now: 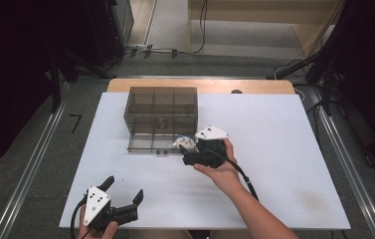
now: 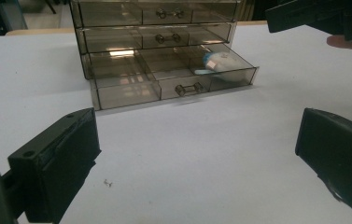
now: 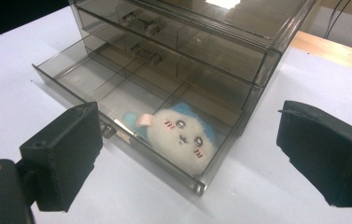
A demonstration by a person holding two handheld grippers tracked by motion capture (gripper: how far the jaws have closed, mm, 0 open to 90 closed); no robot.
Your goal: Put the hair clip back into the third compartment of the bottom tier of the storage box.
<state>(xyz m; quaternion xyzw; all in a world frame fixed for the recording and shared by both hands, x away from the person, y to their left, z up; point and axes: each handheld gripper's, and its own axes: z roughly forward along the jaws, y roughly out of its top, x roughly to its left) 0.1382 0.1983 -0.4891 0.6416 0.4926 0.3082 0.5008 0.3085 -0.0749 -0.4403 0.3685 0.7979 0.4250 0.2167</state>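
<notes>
A plush toy (image 3: 178,135) was found lying in the pulled-out bottom drawer (image 3: 94,91); both tongs (image 3: 187,158) (image 2: 197,158) were spread and empty, and the drawer was judged unclosed.

A white table top (image 1: 284,149) stands on grey carpet (image 1: 41,164), with dark curtains (image 1: 11,59) alongside.

Lab: floor rails (image 1: 31,164), trailing cables (image 1: 165,51).
</notes>
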